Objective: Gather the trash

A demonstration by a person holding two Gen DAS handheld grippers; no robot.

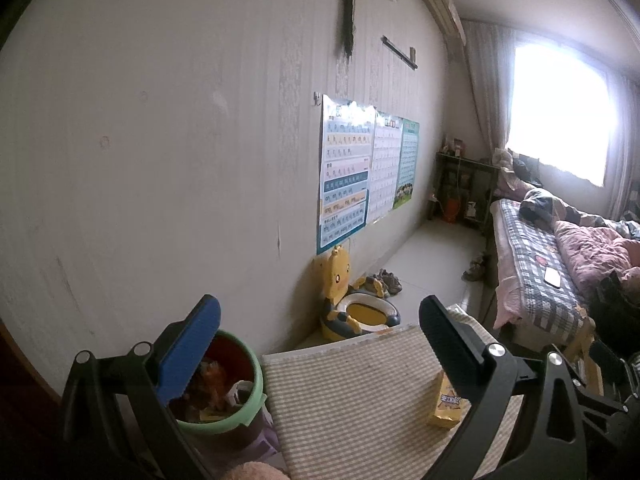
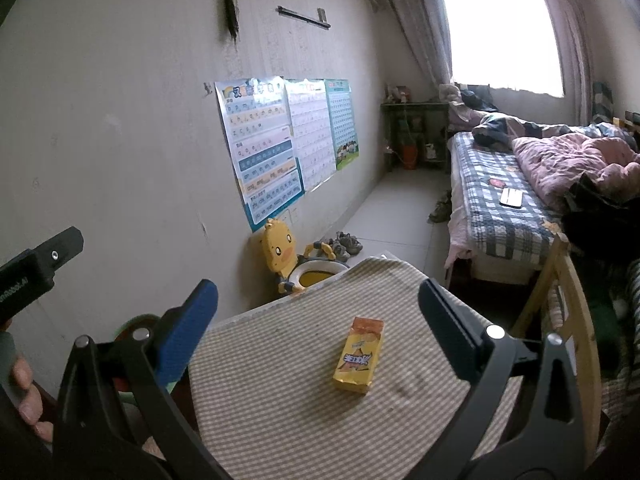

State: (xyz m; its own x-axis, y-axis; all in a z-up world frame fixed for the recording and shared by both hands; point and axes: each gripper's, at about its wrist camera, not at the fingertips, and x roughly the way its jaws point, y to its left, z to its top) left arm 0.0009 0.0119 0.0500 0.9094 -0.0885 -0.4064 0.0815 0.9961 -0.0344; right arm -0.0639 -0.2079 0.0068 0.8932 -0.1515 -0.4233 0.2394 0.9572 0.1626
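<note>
A yellow snack packet (image 2: 359, 356) lies flat on the checked tablecloth (image 2: 288, 392). In the left wrist view the snack packet (image 1: 445, 408) is half hidden behind my right-hand finger. A green-rimmed trash bin (image 1: 224, 388) holding wrappers stands left of the table, partly behind the blue finger pad (image 1: 188, 348). My left gripper (image 1: 320, 328) is open above the table's left side, nothing between its fingers. My right gripper (image 2: 318, 312) is open too, raised over the table with the packet below and between its fingers. The bin's rim (image 2: 134, 326) barely shows in the right wrist view.
A yellow duck potty (image 1: 352, 304) stands by the wall beyond the table, shoes (image 1: 386, 280) behind it. Posters (image 1: 348, 176) hang on the wall. A bed (image 2: 504, 200) with quilts fills the right side, with a wooden chair back (image 2: 572, 320) near the table. A hand (image 2: 28, 396) holds the other tool at left.
</note>
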